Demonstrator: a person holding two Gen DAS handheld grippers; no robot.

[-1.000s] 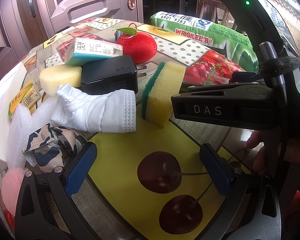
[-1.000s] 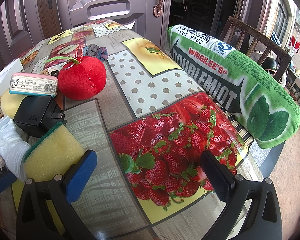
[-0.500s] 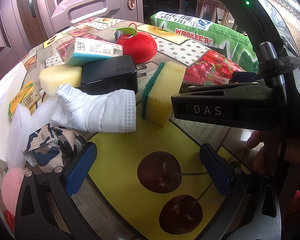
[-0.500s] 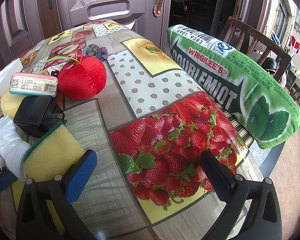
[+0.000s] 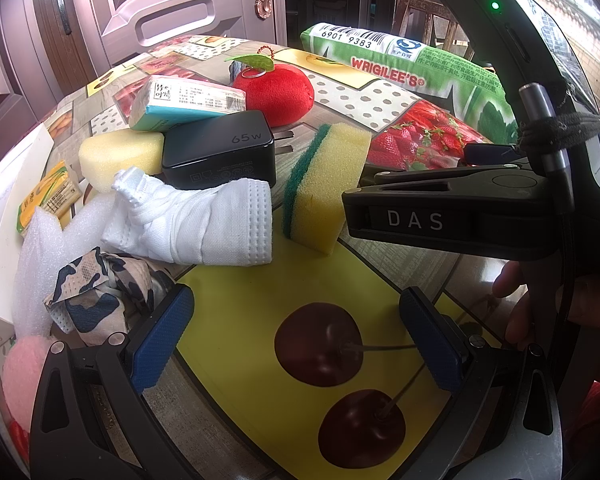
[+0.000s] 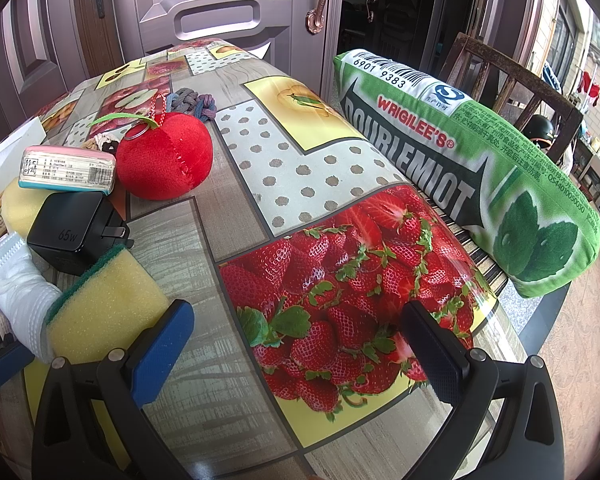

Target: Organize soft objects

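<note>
Both of your grippers hover with fingers wide and empty: left gripper (image 5: 296, 330) over the cherry print, right gripper (image 6: 298, 340) over the strawberry print. The soft goods lie in a pile at the left of the bench (image 6: 260, 184). The sponge (image 5: 324, 184) stands nearest; I judge it the sensible first pick. Close across its broad faces, clear of the charger (image 5: 220, 152) behind, and avoid snagging the white cloth (image 5: 192, 220) beside it.

Upper left of my right-wrist frame: a mauve panelled door (image 6: 204, 12) with a bronze handle (image 6: 318, 4). Top centre: a dark doorway (image 6: 388, 12). Upper right: a worn wooden chair (image 6: 512, 80) in daylight. Lower half: my table, its cloth (image 6: 284, 168) printed with fruit panels.
</note>
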